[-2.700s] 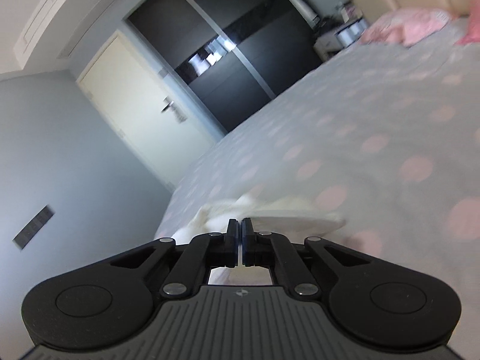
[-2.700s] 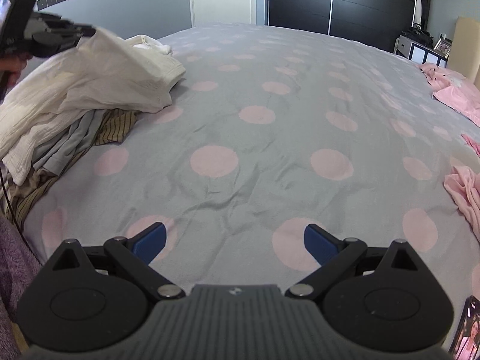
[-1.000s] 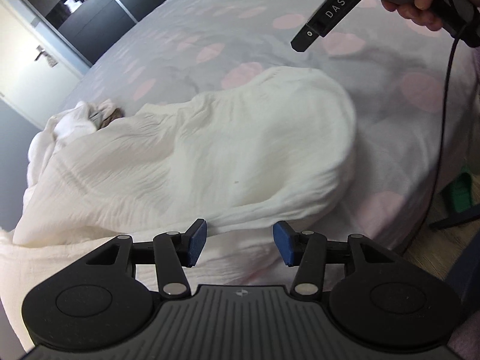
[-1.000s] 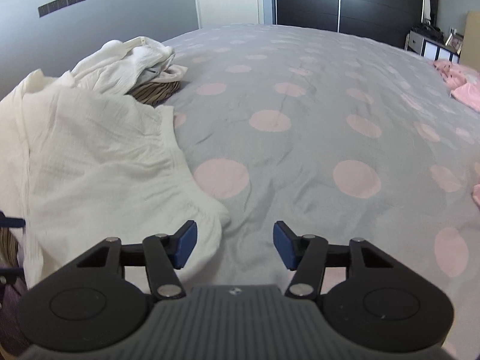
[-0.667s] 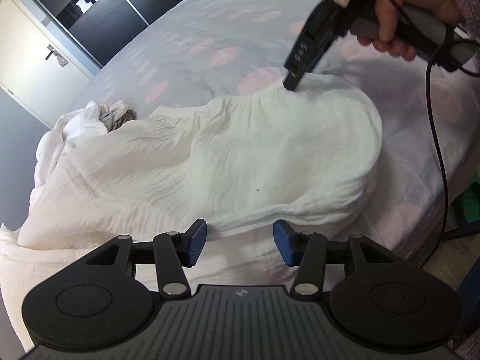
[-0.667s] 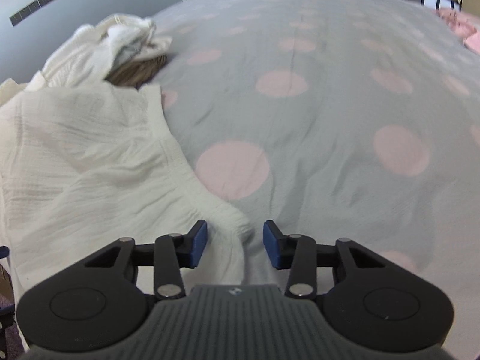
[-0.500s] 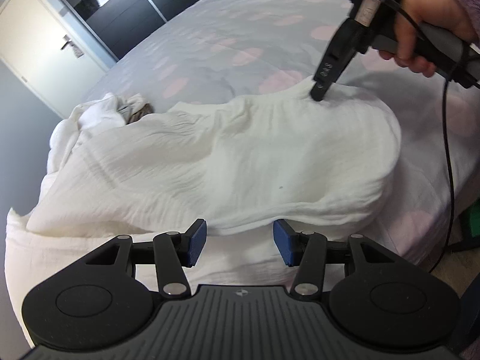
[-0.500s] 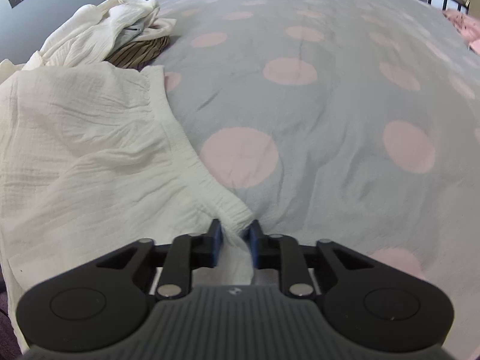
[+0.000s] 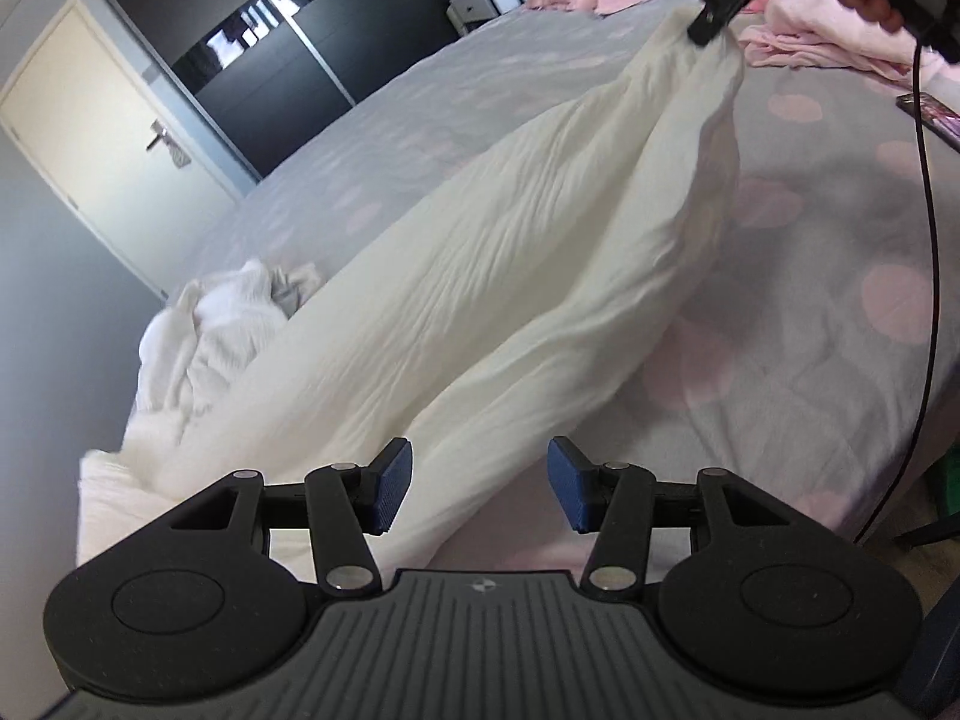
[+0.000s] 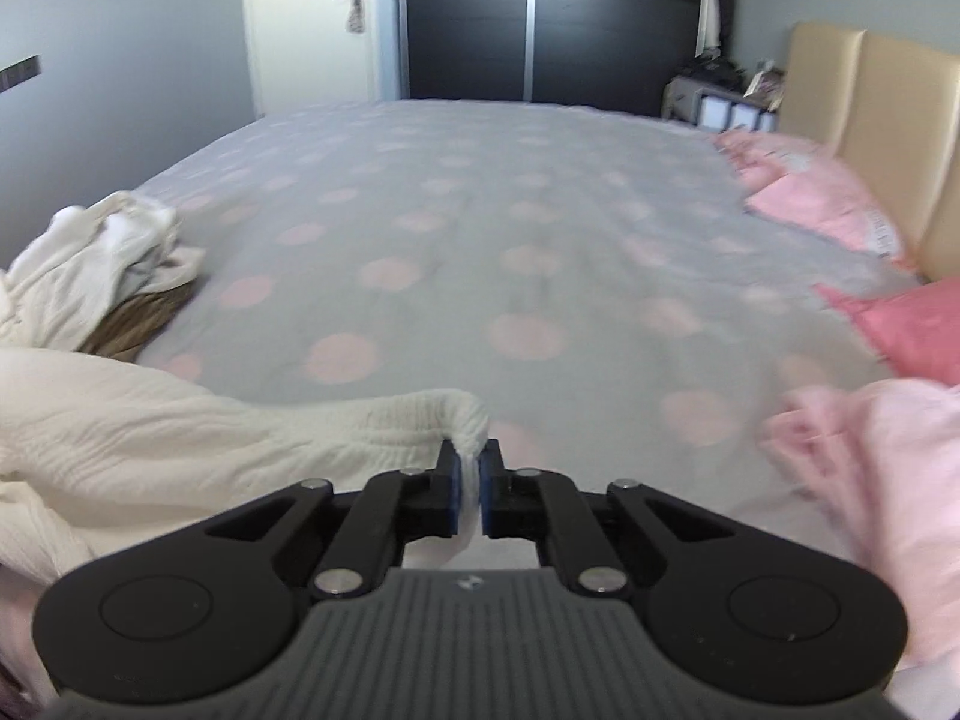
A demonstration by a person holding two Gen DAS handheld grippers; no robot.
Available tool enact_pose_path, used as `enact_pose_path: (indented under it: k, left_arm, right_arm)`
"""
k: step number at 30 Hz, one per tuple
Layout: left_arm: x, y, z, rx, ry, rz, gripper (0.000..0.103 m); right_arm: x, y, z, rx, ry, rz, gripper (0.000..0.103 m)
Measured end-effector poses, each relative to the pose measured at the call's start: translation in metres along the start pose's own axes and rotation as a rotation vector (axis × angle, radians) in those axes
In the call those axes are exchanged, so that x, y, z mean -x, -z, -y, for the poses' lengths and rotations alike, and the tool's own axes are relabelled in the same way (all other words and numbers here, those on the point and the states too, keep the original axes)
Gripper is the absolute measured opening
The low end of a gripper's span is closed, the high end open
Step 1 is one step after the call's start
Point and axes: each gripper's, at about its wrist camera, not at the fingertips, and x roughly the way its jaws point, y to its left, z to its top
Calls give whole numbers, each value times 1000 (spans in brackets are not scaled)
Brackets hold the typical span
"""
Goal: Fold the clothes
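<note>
A white crinkled garment (image 9: 510,276) stretches across the grey spotted bed (image 9: 810,312). My right gripper (image 10: 471,474) is closing tight on one corner of this garment (image 10: 210,438), with cloth pinched between its blue pads. In the left wrist view that right gripper (image 9: 714,24) holds the corner lifted high at the upper right, so the fabric hangs down from it. My left gripper (image 9: 477,480) stands open just above the garment's near edge, with nothing pressed between its pads.
A heap of white and striped clothes (image 10: 102,264) lies at the bed's left edge. Pink clothes (image 10: 870,450) and pink pillows (image 10: 828,204) sit at the right. A phone (image 9: 936,114) lies on the bed, and a black cable (image 9: 927,240) hangs from the right gripper.
The right gripper shut on the garment's corner and lifted it up and away to the right, pulling the cloth taut. The left gripper rose slightly and stayed open.
</note>
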Motion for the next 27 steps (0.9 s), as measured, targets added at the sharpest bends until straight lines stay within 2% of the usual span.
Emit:
enact_pose_path:
  k: [3, 6, 14, 19, 23, 27]
  left_arm:
    - [4, -10, 10, -54, 7, 34, 48]
    - [4, -21, 18, -101, 22, 59, 49]
    - [-12, -51, 25, -181, 42, 86, 49]
    - [-39, -74, 20, -223, 50, 106, 49]
    - [-64, -90, 23, -294, 62, 147, 54]
    - [-97, -107, 28, -360, 99, 164, 59]
  right_arm:
    - [20, -2, 46, -11, 93, 8, 7]
    - [43, 2, 95, -16, 230, 23, 7]
    - [90, 24, 228, -180, 514, 21, 7]
    - [95, 54, 274, -289, 537, -23, 7]
    - [85, 70, 279, -314, 528, -65, 7]
    - [76, 73, 275, -267, 520, -80, 7]
